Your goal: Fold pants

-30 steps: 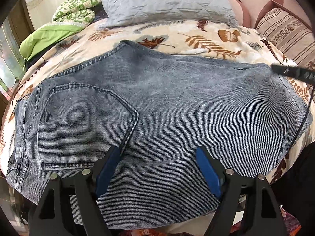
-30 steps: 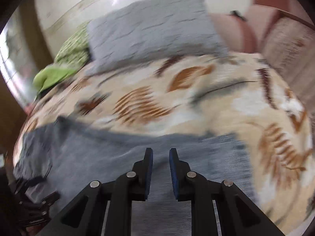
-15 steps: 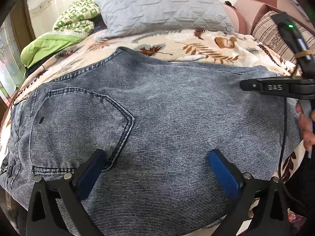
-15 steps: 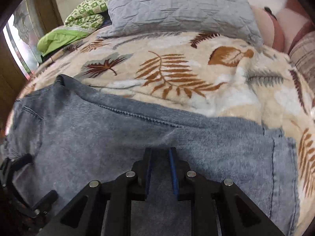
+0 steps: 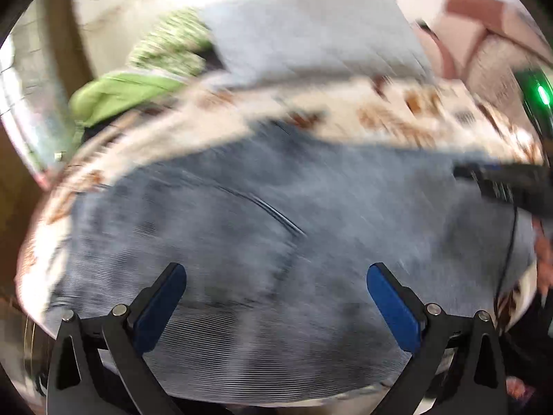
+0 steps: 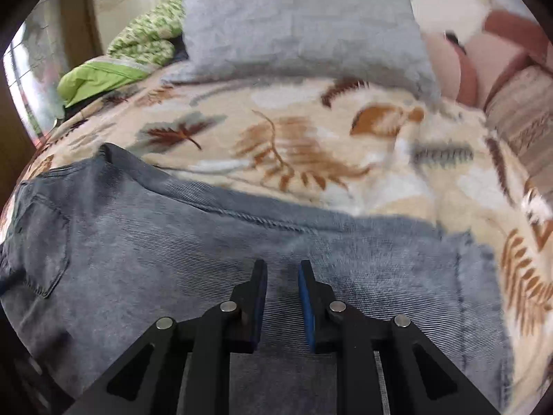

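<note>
Grey-blue jeans [image 5: 311, 207] lie folded lengthwise and flat on a leaf-print bedspread [image 6: 311, 131]; the left wrist view is motion-blurred. My left gripper [image 5: 276, 276] hovers over their near part, jaws wide open with nothing between them. In the right wrist view the jeans [image 6: 138, 242] show a back pocket [image 6: 38, 242] at the left and a stitched seam along the far edge. My right gripper [image 6: 282, 269] sits low over the leg part, its jaws shut to a narrow slit with no cloth visibly pinched. It also appears as a dark shape, the right gripper [image 5: 501, 180], at the jeans' right end.
A grey quilted pillow [image 6: 297, 27] lies at the head of the bed, with green bedding [image 6: 100, 76] to its left. Pink and striped cushions [image 6: 518, 110] sit at the far right. A wooden frame and window border the left side.
The left jaws opened from half to full width, and the left gripper lifted and swung, blurring its view. The right gripper shifted across the jeans, jaws still nearly together.
</note>
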Demonstrator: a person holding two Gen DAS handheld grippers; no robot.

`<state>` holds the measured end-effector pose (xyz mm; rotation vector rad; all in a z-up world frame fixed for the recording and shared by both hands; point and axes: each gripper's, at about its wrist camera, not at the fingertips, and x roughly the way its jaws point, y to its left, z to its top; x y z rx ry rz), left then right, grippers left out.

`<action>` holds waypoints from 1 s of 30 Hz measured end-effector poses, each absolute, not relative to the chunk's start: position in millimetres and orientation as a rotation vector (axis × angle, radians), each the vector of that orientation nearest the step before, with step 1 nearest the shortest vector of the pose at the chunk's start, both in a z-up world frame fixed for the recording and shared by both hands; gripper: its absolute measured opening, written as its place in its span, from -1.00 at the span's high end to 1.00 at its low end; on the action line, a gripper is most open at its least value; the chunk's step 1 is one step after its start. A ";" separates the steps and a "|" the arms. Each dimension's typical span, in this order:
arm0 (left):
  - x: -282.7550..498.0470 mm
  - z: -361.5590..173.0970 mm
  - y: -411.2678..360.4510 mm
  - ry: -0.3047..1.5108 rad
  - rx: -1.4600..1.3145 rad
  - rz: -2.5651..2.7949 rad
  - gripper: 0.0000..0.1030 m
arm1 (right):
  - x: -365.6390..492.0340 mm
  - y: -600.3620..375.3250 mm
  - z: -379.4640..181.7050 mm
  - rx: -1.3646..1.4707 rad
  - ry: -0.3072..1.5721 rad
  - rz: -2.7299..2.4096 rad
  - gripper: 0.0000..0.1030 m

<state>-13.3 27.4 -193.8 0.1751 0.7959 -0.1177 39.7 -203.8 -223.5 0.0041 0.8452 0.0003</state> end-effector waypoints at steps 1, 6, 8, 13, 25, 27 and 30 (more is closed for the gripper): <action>-14.0 -184.6 37.3 0.770 0.151 -0.088 -1.00 | 36.2 -198.0 -217.7 -0.006 0.822 0.018 0.59; 3.6 -177.8 76.3 0.819 0.072 0.063 -1.00 | 32.1 -157.5 -205.0 -0.025 0.813 0.155 0.59; 15.9 -186.4 88.7 0.892 0.028 0.102 -1.00 | 36.2 -141.2 -207.2 -0.036 0.839 0.196 0.59; 34.9 -220.3 94.6 1.034 0.010 0.134 -1.00 | 54.2 -113.7 -231.2 -0.093 0.955 0.244 0.59; 33.3 -239.2 94.2 0.978 -0.008 0.139 -1.00 | 64.8 -132.8 -248.5 -0.012 0.913 0.307 0.26; 35.0 -239.0 93.5 0.973 -0.014 0.140 -1.00 | 67.6 -136.5 -248.8 0.011 0.911 0.321 0.23; 36.2 -239.2 92.8 0.957 -0.016 0.146 -1.00 | 72.1 -136.3 -248.5 0.011 0.904 0.334 0.20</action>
